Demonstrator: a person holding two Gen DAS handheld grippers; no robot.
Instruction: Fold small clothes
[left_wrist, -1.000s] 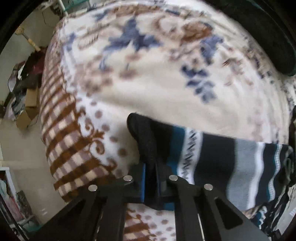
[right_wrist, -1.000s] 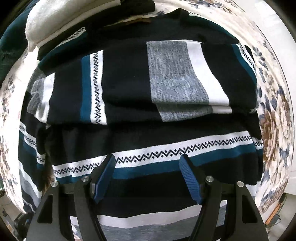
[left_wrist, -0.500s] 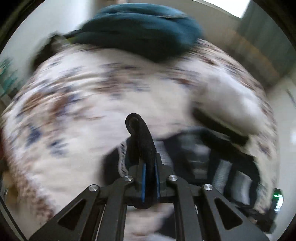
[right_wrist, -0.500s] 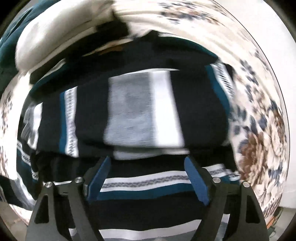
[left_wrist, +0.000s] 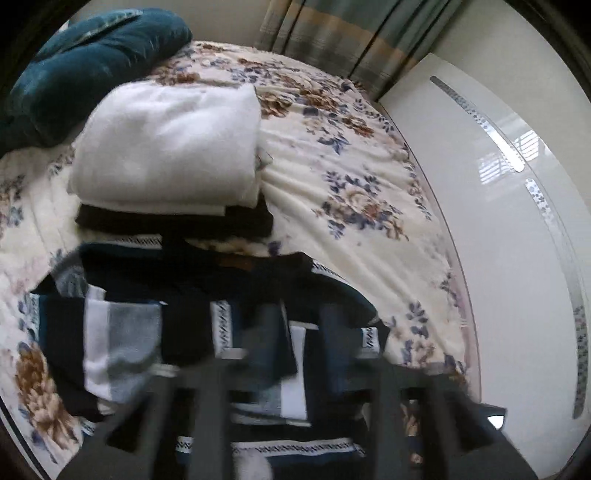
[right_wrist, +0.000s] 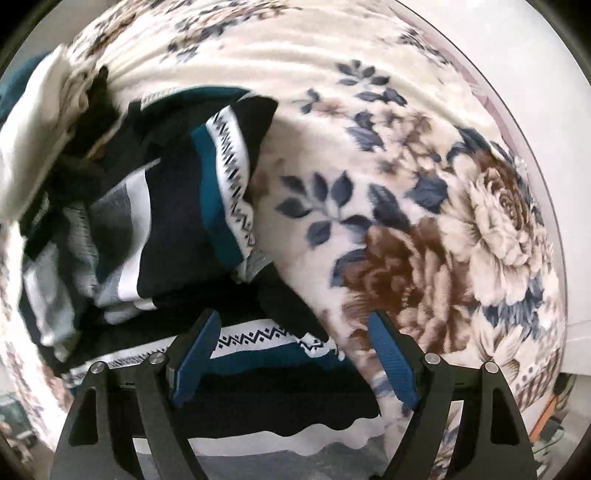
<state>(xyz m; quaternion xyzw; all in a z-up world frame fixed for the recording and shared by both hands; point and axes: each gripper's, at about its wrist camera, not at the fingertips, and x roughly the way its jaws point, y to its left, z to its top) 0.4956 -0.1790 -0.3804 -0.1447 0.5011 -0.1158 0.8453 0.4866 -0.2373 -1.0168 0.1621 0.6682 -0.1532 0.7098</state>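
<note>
The striped sweater (left_wrist: 122, 332) lies partly folded on the floral blanket (left_wrist: 351, 206), with a stack of two folded garments just beyond it on the far side, a white one (left_wrist: 166, 147) on top of a black one (left_wrist: 173, 221), and a teal pillow (left_wrist: 85, 62) at the far left. The left gripper (left_wrist: 299, 332) hangs over the sweater, its fingers blurred but apart (nothing between them that I can make out). Only the left view shows the curtain (left_wrist: 332, 40) and white cabinet (left_wrist: 498, 221); the right view shows the right gripper (right_wrist: 291, 354) spread wide above the sweater's near right edge.
</note>
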